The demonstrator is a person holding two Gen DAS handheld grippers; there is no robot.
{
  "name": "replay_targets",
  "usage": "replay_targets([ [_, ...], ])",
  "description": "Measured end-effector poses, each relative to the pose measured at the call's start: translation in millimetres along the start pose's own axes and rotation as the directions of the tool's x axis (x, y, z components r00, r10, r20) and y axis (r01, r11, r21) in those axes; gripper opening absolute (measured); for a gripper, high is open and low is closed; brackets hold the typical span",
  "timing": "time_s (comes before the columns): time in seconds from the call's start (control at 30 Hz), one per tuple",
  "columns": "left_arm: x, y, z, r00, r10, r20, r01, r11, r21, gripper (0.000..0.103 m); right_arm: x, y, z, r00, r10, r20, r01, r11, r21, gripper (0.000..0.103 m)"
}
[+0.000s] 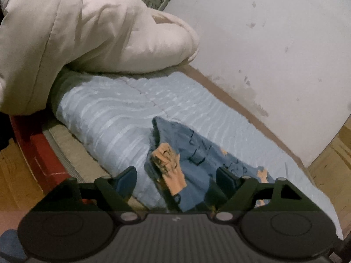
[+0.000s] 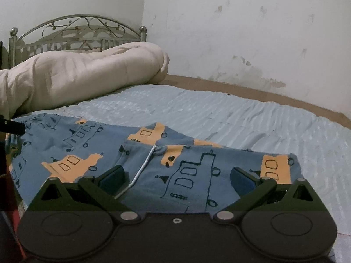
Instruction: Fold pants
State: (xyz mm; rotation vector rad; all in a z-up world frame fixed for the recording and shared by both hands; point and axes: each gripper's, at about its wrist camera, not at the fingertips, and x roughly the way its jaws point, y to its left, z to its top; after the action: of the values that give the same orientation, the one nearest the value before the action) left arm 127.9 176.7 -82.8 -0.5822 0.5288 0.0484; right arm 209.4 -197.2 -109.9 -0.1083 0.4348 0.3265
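Blue cotton pants (image 2: 131,153), printed with orange vehicles outlined in black, lie spread on the pale blue ribbed bedspread (image 2: 241,118) near the bed's front edge; a white drawstring (image 2: 142,166) trails from the waistband.

Left hand-held gripper (image 1: 176,180): jaws apart, a bunched, raised fold of the pants (image 1: 175,160) between them; pads not visibly pressing the cloth.

Right hand-held gripper (image 2: 176,178): jaws wide apart over the waistband area, cloth between them but nothing gripped.

Cream duvet (image 2: 76,76): heaped at the head of the bed, against a scrolled metal headboard (image 2: 76,28).

White wall (image 2: 241,32): scuffed and stained near the bed; brown strip along its base.

Red bed frame (image 1: 33,149): visible below the bedspread's edge in the left wrist view.
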Motion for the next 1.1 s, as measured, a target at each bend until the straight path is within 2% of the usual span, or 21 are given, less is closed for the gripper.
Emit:
replay_targets([
  [0.07,4,3,0,1.0,0.011,-0.002,-0.011,1.0,-0.022,0.076,0,-1,-1,1.0,0.005,0.001,-0.005,1.0,0.007,0.102],
  [0.23,7,12,0,1.0,0.009,0.002,-0.009,0.996,-0.087,0.058,-1,-2,-2,1.0,0.004,0.002,-0.004,1.0,0.007,0.102],
  [0.37,5,11,-1,1.0,0.011,0.016,-0.009,0.995,-0.095,0.038,-2,-2,-2,1.0,-0.001,0.006,0.001,1.0,0.002,0.102],
  [0.5,-1,2,0,0.998,0.043,0.034,-0.041,0.997,-0.068,0.02,-2,-3,-2,1.0,-0.003,0.009,0.003,1.0,0.001,0.102],
  [0.6,-6,-18,0,0.993,0.096,0.063,-0.098,0.995,0.03,0.016,-2,-3,-3,1.0,-0.002,0.009,0.002,1.0,0.001,0.102],
  [0.7,-8,-41,-3,0.983,0.158,0.092,-0.17,0.974,0.151,0.015,-2,-2,-3,1.0,-0.002,0.009,0.002,1.0,0.001,0.102],
  [0.8,-9,-50,-3,0.978,0.178,0.106,-0.196,0.961,0.195,0.015,-2,-2,-3,1.0,-0.002,0.009,0.002,1.0,0.004,0.102],
  [1.0,-15,-54,10,0.983,0.145,0.109,-0.162,0.973,0.166,0.014,-2,-2,-3,1.0,-0.002,0.01,0.002,1.0,0.004,0.102],
  [1.1,-24,-62,15,0.986,0.097,0.132,-0.119,0.978,0.169,0.014,-2,-2,-3,1.0,-0.008,0.016,0.008,1.0,0.003,0.102],
])
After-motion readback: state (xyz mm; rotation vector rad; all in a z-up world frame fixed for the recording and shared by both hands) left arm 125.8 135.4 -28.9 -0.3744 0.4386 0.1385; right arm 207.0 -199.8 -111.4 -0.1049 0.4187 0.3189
